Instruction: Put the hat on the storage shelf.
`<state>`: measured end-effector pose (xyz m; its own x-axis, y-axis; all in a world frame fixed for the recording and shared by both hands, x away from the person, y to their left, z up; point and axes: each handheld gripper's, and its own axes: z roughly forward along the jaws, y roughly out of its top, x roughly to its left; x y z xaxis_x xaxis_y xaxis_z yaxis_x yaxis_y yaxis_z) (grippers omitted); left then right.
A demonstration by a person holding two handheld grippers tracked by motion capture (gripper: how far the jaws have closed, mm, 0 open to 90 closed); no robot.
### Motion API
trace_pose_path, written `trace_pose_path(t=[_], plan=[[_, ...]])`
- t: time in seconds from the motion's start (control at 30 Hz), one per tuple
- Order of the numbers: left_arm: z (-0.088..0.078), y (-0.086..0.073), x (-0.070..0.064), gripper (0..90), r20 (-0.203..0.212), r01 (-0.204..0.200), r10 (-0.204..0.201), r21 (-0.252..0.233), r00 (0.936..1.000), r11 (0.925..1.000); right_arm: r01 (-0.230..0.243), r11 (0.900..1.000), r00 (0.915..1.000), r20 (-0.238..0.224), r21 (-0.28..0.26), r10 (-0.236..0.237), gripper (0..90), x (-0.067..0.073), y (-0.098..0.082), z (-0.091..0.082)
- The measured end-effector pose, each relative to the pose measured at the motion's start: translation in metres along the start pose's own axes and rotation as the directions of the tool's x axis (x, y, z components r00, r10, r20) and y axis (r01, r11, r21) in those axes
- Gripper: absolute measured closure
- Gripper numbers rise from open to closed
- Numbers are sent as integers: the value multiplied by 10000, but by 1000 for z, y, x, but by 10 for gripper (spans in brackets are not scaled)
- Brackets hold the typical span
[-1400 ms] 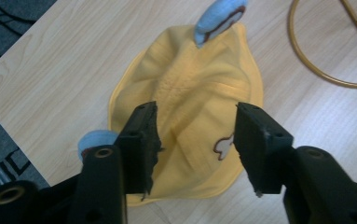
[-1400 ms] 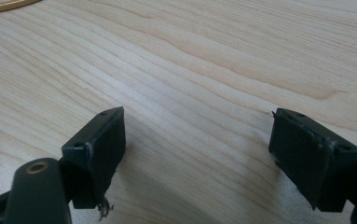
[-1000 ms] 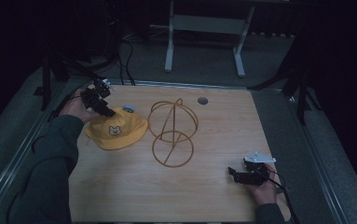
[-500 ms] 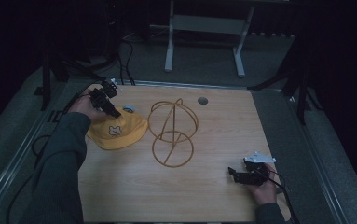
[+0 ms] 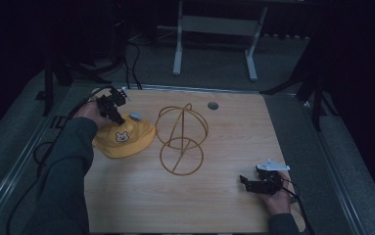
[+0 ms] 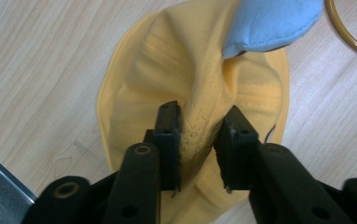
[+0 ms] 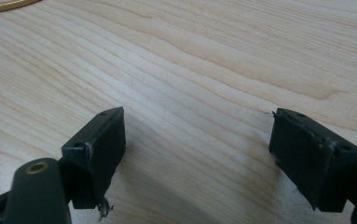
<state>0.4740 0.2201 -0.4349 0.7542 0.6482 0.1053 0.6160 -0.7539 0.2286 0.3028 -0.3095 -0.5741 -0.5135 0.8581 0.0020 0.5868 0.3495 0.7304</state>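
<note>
A fold of the yellow hat, lying at the table's far left beside the wire stand, has just been pinched by the closing left gripper, seemingly for lifting, while the right gripper is rested spread and empty.

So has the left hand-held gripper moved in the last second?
Yes. The left hand-held gripper came down onto the yellow hat, nearer the wire stand, its jaws closing on the fabric.

hat: yellow cloth, matt, stitched seams you can see
desk: pale wood grain, smooth
wire stand: thin metal, gold finish
jaws: black plastic, matt
</note>
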Motion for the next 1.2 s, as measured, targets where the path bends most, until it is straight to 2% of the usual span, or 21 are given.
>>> trace_pose_path(t=[0.2, 0.43, 0.77, 1.07, 1.2], plan=[[-4, 0, -4, 771, 4, -152, 152, 303, 9999, 9994, 0, 10000, 10000, 1, 0, 0, 183, 0, 0, 0], [-19, 1, -10, 785, 84, -258, 255, 296, 9996, 9992, 2, 10000, 10000, 2, -3, -2, 183, 0, 0, 0], [-42, -3, -18, 786, 135, -485, 485, -27, 9987, 9988, 13, 10000, 10000, -1, -2, -13, 183, 0, 0, 0], [-56, -12, -22, 786, 416, -461, 473, -276, 9980, 9986, 14, 10000, 10000, -2, 0, -14, 183, 0, 0, 0], [-62, -15, -23, 786, 375, -492, 508, -421, 9980, 9979, 12, 10000, 10000, -1, 0, -12, 183, 0, 0, 0]])
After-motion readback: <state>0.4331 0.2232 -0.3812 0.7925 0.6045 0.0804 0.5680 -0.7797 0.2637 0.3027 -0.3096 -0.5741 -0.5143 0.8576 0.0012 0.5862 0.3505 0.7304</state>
